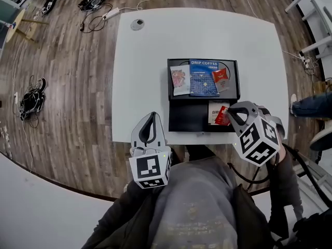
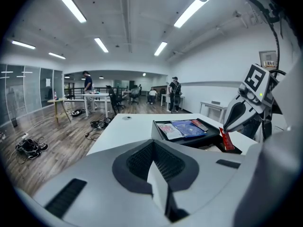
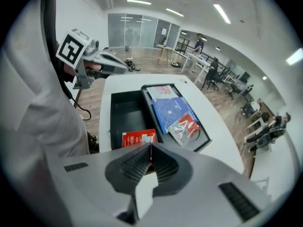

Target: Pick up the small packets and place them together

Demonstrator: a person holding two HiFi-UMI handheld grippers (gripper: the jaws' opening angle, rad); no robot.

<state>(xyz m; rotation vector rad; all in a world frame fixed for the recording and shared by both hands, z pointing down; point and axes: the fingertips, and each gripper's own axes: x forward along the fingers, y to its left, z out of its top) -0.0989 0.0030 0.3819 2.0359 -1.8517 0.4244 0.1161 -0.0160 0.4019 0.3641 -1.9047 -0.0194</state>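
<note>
Red packet (image 1: 222,116) hangs pinched in the right gripper's (image 1: 229,111) jaws above the black box's near compartment (image 1: 189,117). The other packets (image 1: 203,79) lie just beyond, in the far compartment (right hand nearer). Left gripper (image 1: 149,133), jaws pressed together, holds nothing.

White table (image 1: 155,77) on a wood-plank floor (image 1: 67,87) in an open office
A round grey grommet (image 1: 137,24) sits near the table's far edge; a white power strip (image 1: 110,13) lies on the floor beyond it; a tangle of black cables (image 1: 32,98) lies well to the left; people (image 2: 87,82) stand at distant desks
</note>
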